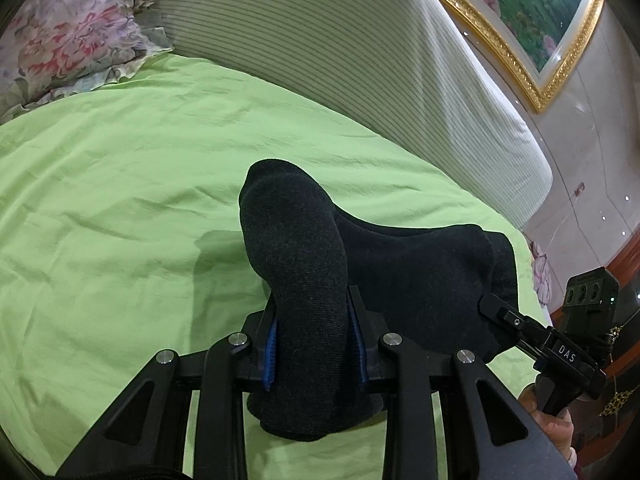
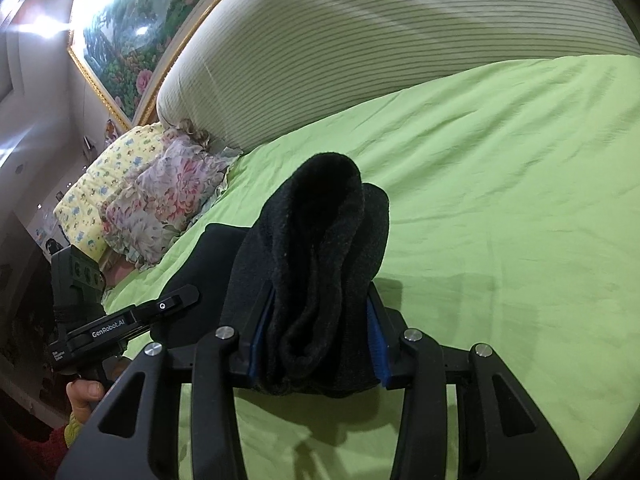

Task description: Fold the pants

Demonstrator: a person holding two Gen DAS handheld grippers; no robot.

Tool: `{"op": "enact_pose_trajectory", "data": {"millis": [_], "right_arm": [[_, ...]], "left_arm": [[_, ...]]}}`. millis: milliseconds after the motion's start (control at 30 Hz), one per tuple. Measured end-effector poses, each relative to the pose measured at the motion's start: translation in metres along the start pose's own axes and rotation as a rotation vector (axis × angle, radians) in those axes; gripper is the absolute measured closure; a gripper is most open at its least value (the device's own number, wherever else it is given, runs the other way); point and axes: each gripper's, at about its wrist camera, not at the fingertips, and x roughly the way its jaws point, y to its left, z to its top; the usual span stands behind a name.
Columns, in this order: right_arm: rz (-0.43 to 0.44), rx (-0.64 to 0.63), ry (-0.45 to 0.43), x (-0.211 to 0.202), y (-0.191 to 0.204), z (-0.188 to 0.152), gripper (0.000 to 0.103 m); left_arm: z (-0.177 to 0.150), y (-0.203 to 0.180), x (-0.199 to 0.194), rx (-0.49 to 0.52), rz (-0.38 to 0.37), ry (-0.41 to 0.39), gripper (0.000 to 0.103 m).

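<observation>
The dark grey pants [image 1: 420, 272] are held up above the green bedsheet [image 1: 120, 200] between both grippers. My left gripper [image 1: 314, 340] is shut on a bunched fold of the pants, which bulges up between its blue pads. My right gripper [image 2: 316, 344] is shut on another thick fold of the pants [image 2: 320, 248]. The right gripper also shows in the left wrist view [image 1: 504, 314] at the cloth's far right edge. The left gripper shows in the right wrist view [image 2: 176, 300] at the left, against the cloth.
A striped headboard cushion [image 1: 320, 60] runs along the back of the bed. Floral pillows [image 1: 72, 32] lie at the bed's head, also in the right wrist view [image 2: 160, 200]. A gold-framed painting [image 1: 532, 20] hangs on the wall. The green sheet [image 2: 500, 200] stretches around the pants.
</observation>
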Motion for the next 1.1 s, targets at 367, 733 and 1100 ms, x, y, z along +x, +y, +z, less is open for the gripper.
{"op": "enact_pose_trajectory", "data": {"millis": [367,733,1100], "right_arm": [[-0.044,0.011,0.036,0.019,-0.013,-0.004,0.056],[-0.157,0.038,-0.006,0.019,-0.047,-0.014,0.047],[-0.247,-0.103,-0.09,0.001,-0.022,-0.03,0.046]], "left_arm": [[-0.005,0.018,0.014,-0.029,0.03,0.024,0.073],[-0.021,0.027,0.025,-0.035,0.089,0.035,0.047],[-0.035,0.018,0.007,0.004,0.151,0.004,0.035]]}}
